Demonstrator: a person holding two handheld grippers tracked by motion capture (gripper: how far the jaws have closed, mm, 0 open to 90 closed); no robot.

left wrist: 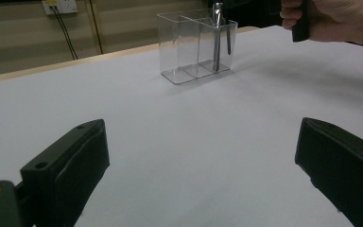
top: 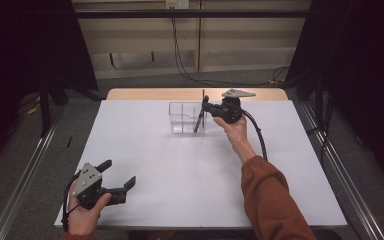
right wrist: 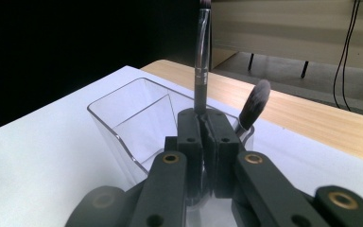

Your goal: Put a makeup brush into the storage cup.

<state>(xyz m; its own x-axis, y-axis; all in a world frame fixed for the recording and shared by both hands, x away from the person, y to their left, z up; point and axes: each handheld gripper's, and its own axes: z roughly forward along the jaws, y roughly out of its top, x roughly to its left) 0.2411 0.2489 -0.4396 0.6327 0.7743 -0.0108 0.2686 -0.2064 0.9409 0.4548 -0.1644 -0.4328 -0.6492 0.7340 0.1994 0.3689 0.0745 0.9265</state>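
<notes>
The organizer (right wrist: pixel 123 127) you're working at is clear, glossy plastic with smooth walls. The brush (right wrist: pixel 201 61) rising from it has a shiny metal ferrule on a matt dark handle; the second brush (right wrist: pixel 255 106) beside it ends in soft, dark bristles. Your right gripper (right wrist: pixel 203 127) shows matt black plastic with brass-coloured rivets. Under the organizer the table (top: pixel 180 165) is smooth matt white, edged behind with pale wood.

White desk (left wrist: pixel 179 142): clear divided organiser (left wrist: pixel 196 45) holding two upright brushes (left wrist: pixel 216 42); left gripper (left wrist: pixel 203 175) jaws wide apart; hand (left wrist: pixel 340 19) beyond.
</notes>
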